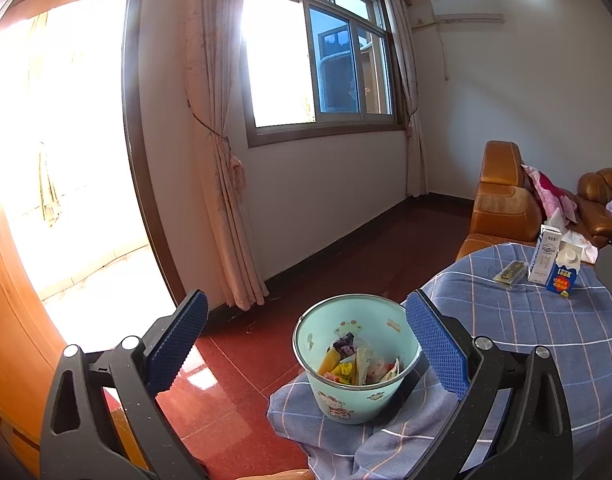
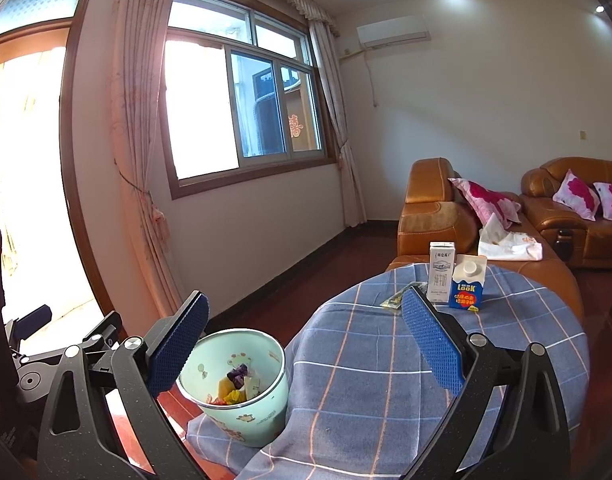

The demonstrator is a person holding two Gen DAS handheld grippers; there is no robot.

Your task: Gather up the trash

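A light blue cartoon-print bin (image 1: 356,360) holds several wrappers and stands on the hanging edge of the blue checked tablecloth (image 1: 546,320). On the table's far side stand a white milk carton (image 1: 544,256) and a blue-and-white carton (image 1: 564,274), with a flat wrapper (image 1: 510,272) lying beside them. My left gripper (image 1: 306,344) is open and empty, its pads on either side of the bin. My right gripper (image 2: 306,344) is open and empty above the tablecloth (image 2: 366,380), with the bin (image 2: 234,380) at lower left and the white carton (image 2: 441,272), blue carton (image 2: 468,288) and wrapper (image 2: 396,300) beyond.
An orange leather sofa (image 2: 434,208) with pink pillows stands behind the table, with a white bag (image 2: 506,242) on it. The red tiled floor (image 1: 234,380) runs to a curtained window and a bright balcony door at left. The left gripper's body (image 2: 34,372) shows at far left.
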